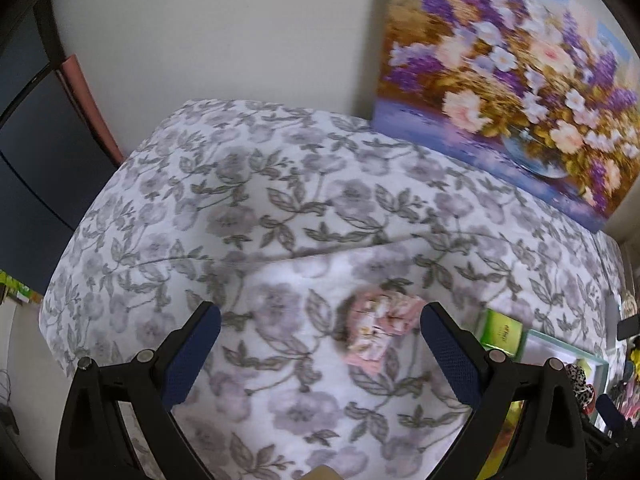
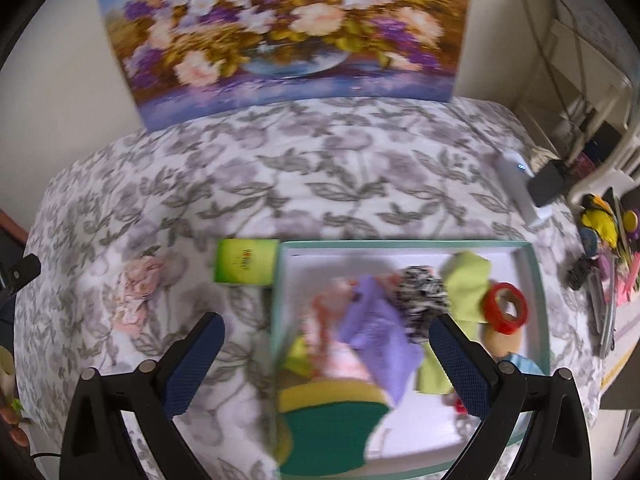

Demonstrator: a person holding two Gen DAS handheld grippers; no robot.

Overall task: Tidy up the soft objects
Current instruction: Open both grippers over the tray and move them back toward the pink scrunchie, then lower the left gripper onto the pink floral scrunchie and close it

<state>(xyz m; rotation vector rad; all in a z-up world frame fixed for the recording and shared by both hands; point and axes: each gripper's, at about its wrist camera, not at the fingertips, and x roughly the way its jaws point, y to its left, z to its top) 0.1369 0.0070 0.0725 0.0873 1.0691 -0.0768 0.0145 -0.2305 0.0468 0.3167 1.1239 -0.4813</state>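
A small pink folded cloth (image 1: 376, 330) lies on the floral-covered table (image 1: 248, 208), just ahead of my left gripper (image 1: 320, 316), which is open and empty; the cloth sits nearer its right finger. In the right wrist view the same pink cloth (image 2: 134, 294) lies left of a teal-rimmed white tray (image 2: 534, 280). The tray holds a purple cloth (image 2: 376, 336), a black-and-white scrunchie (image 2: 420, 290), a lime cloth (image 2: 466, 284), a red tape roll (image 2: 505, 307) and a yellow-green sponge (image 2: 332, 416). My right gripper (image 2: 326, 328) hangs open above the tray's left part, holding nothing.
A green box (image 2: 245, 261) lies against the tray's left rim. A flower painting (image 2: 280, 32) leans on the wall behind the table. A white device (image 2: 520, 184) and colourful clutter (image 2: 604, 240) lie at the right edge. Dark furniture (image 1: 36, 152) stands to the left.
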